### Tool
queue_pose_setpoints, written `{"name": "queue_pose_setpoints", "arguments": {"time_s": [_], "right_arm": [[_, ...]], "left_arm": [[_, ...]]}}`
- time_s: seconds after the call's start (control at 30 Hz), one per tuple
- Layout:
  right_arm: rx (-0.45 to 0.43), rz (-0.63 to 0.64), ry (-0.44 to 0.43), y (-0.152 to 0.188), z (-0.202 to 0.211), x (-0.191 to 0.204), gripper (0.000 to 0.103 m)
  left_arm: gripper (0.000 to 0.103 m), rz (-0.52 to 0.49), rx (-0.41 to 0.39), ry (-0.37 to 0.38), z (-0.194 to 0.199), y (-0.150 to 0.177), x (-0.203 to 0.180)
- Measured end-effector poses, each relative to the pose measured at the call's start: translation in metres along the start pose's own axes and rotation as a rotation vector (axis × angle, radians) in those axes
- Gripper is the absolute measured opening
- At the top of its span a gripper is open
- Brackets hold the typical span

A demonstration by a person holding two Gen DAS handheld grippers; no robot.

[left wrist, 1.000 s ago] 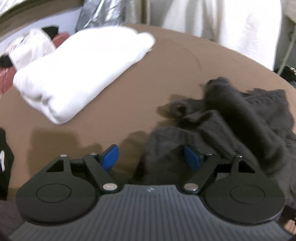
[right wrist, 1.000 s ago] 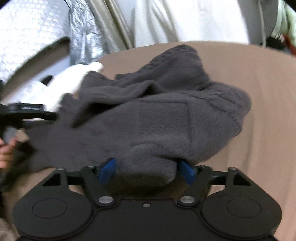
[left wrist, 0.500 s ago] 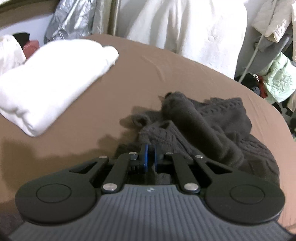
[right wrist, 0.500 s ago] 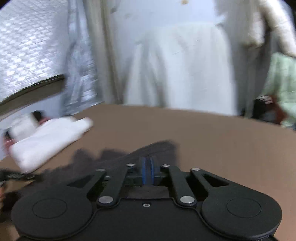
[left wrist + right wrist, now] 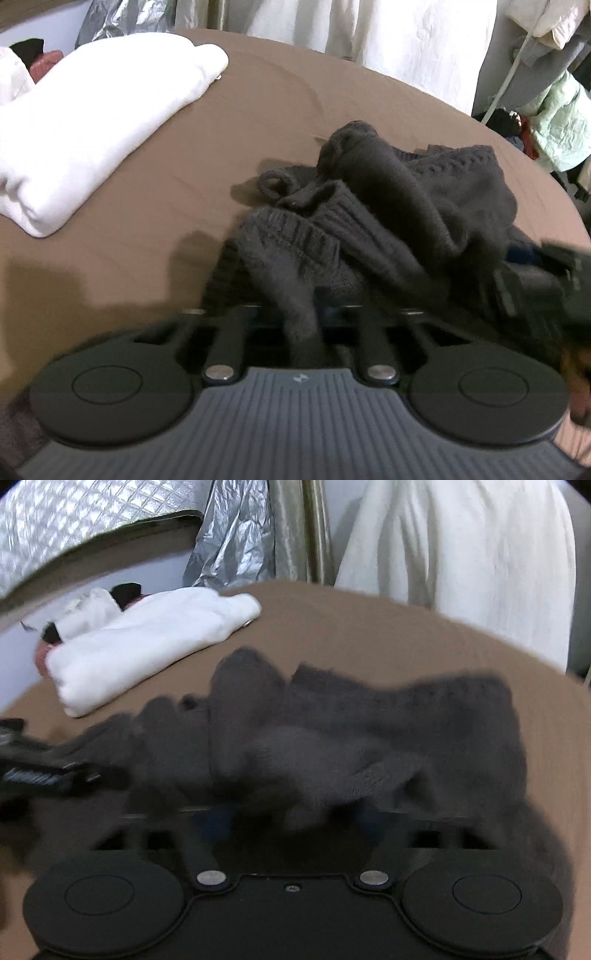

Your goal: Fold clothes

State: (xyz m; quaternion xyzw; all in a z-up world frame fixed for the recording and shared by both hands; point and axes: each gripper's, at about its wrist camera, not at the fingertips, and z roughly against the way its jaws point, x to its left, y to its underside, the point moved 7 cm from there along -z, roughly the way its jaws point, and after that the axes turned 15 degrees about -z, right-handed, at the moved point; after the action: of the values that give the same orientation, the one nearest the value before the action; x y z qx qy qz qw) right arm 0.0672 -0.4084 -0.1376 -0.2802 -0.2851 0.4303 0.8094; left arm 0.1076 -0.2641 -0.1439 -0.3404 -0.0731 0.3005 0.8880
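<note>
The dark grey knitted sweater lies crumpled on the brown tabletop, in a heap whose long axis runs roughly from the left gripper across to the right gripper, with a sleeve flung up over the top towards the far edge. In the left wrist view a tongue of knit, just below the ribbed hem, runs straight down between the fingers, and the linkage arms stand close in around it, so the left gripper appears to be pinching that bit of hem; its pads are hidden by the cloth. In the right wrist view the sweater drapes over the fingers of the right gripper and blurs; the blue pads show apart on either side of the fabric, so this gripper looks spread with cloth lying between, though the blur leaves that uncertain. The right gripper's body shows at the right edge of the left view, and the left gripper at the left edge of the right view, so both sit at the near side of the heap, at opposite ends. The sweater lies ahead of both, so spreading it likely means drawing the two ends apart along that axis. A folded white garment rests well apart towards the far left edge.
</note>
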Motion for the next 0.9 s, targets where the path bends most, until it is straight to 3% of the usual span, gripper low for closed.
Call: {"name": "queue_pose_setpoints", "arguments": {"time_s": [0.13,0.27,0.37,0.43,0.53,0.6,0.7,0.77,0.9], "right_arm": [[-0.170,-0.009,0.092,-0.039,0.026,-0.018,0.006],[-0.290,0.042,0.254,-0.061,0.066,-0.052,0.006],[-0.361,-0.016,0.384,-0.078,0.093,-0.096,0.006],[-0.412,-0.085,0.471,-0.087,0.115,-0.127,0.007],[-0.400,-0.131,0.572,-0.087,0.122,-0.161,0.009],[-0.281,-0.193,0.600,-0.079,0.101,-0.185,0.013],[-0.233,-0.424,0.583,-0.051,0.099,-0.204,0.061],[-0.264,-0.515,0.480,-0.031,0.108,-0.198,0.067],[-0.243,-0.508,0.269,0.022,0.117,-0.167,0.077]], "left_arm": [[0.009,0.030,-0.078,-0.016,0.018,-0.015,0.012],[0.008,0.098,-0.162,-0.019,0.042,-0.027,0.040],[0.008,0.156,-0.166,0.011,0.046,-0.023,0.048],[0.008,0.138,-0.159,-0.012,0.044,-0.023,0.045],[0.008,0.092,-0.149,-0.053,0.041,-0.024,0.035],[0.008,0.065,-0.142,-0.075,0.038,-0.024,0.030],[0.012,0.050,-0.126,-0.098,0.036,-0.023,0.029],[0.019,0.071,-0.111,-0.095,0.031,-0.022,0.031],[0.033,0.077,-0.063,-0.094,0.020,-0.016,0.031]]}}
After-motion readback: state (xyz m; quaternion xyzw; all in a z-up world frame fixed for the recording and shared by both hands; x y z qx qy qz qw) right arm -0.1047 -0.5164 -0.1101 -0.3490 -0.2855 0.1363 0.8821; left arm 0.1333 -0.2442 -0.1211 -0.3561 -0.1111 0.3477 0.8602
